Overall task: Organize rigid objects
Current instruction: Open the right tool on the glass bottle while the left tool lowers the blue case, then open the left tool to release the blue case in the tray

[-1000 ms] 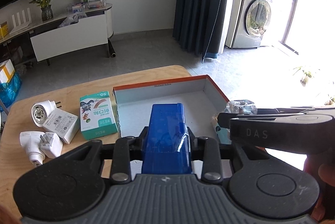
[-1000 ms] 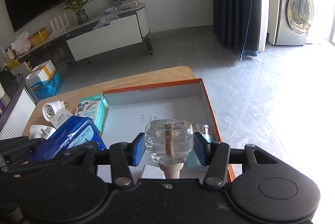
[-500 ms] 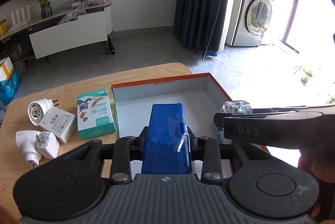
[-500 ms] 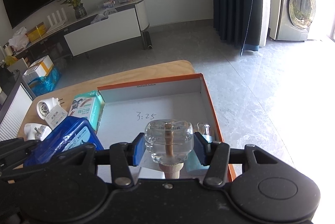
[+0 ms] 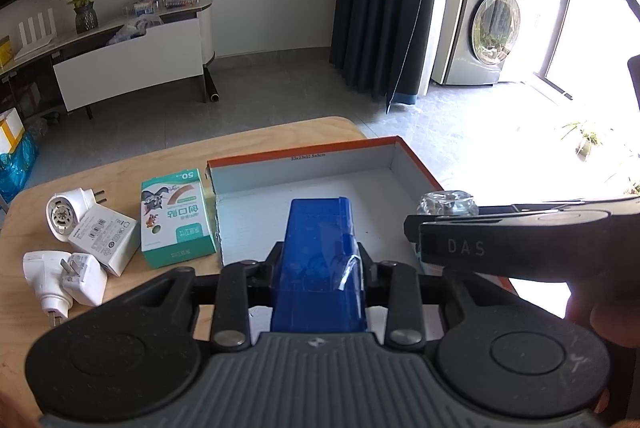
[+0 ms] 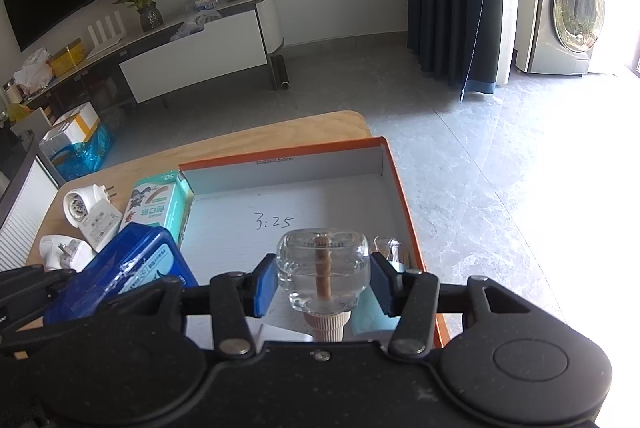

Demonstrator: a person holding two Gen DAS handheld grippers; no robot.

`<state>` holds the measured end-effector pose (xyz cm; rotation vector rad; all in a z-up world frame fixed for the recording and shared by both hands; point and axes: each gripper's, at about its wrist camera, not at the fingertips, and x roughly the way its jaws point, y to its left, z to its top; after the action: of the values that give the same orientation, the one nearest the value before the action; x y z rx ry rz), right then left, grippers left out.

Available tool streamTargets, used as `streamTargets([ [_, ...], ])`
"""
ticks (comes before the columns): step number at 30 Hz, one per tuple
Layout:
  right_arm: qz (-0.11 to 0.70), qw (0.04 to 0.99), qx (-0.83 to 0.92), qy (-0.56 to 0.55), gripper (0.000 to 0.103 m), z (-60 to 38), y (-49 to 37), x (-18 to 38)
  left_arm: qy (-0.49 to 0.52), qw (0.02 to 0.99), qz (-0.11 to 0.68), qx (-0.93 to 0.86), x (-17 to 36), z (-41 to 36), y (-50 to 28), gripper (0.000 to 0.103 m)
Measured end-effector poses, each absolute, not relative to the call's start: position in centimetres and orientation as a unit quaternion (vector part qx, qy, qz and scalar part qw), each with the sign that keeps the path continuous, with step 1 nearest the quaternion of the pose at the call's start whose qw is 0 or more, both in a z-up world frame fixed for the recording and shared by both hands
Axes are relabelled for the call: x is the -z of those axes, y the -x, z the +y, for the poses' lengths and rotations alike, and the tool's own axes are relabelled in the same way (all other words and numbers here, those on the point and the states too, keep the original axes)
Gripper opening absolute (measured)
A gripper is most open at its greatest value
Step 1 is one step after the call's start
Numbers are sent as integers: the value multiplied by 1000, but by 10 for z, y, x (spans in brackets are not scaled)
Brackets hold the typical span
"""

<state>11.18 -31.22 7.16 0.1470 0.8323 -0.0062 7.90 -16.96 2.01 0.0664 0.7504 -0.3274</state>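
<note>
Since a second ago our view of the orange-rimmed white cardboard box [image 5: 416, 164] has shifted slightly. Our left jaws clamp the blue plastic case [image 5: 319, 260] above it; our right jaws hold the clear glass bottle [image 6: 323, 268].

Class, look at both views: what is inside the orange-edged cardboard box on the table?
Inside the box: a bare white floor with "3:25" handwritten, plus a small clear glass item by the right wall. The near part is hidden behind the held blue box and glass bottle.
</note>
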Motion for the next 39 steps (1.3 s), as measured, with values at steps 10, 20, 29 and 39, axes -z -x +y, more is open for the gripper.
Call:
streamTargets([
  [10,386,918,-2,-91,67,-320,-119,-74,-24,912,375,162,-14,-172,-84,34],
  [20,361,928,26,-86,67,-328,-106,-89,5,902,384,199,-11,-182,-99,34],
  [29,353,932,22,-83,67,-329,-100,-99,10,898,378,225,-15,-192,-95,46],
  [39,355,931,11,-82,67,-313,-94,-98,-8,915,369,163,-28,-162,-87,67],
])
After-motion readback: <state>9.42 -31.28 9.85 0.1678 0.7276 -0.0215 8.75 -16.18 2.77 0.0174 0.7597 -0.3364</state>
